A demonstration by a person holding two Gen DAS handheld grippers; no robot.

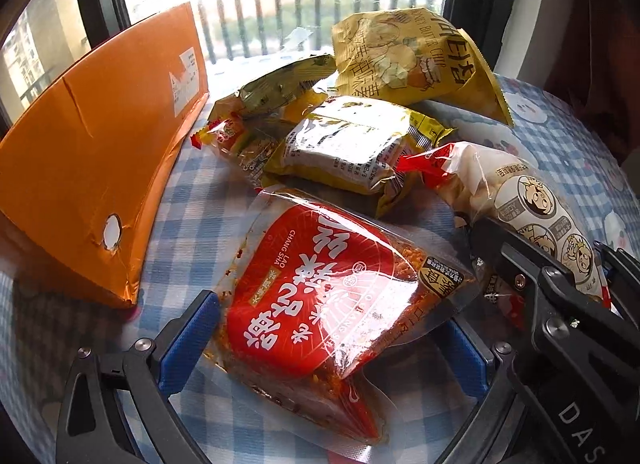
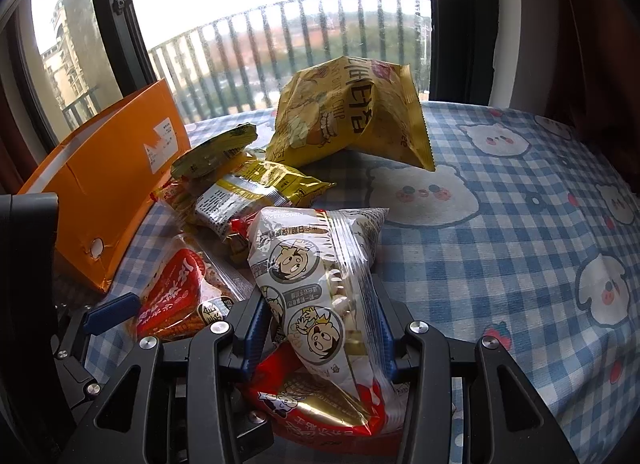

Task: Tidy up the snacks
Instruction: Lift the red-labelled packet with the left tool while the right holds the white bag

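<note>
Left tool [image 1: 332, 328]: jaws wide, straddling the red clear-edged spicy snack pouch [image 1: 320, 296] without pinching, likely lining up a grab.
Right tool [image 2: 320, 328]: clamped on the white cartoon-printed snack bag [image 2: 320, 284], probably bound for sorting.
Orange cardboard box [image 1: 92, 151]: ten o'clock, likely the destination.
Yellow crinkled chip bag [image 2: 348, 115]: twelve o'clock, far end of the checked surface [image 2: 500, 223].
Right view only: the clamp itself.

Orange box [image 1: 92, 167] cut off left
</note>
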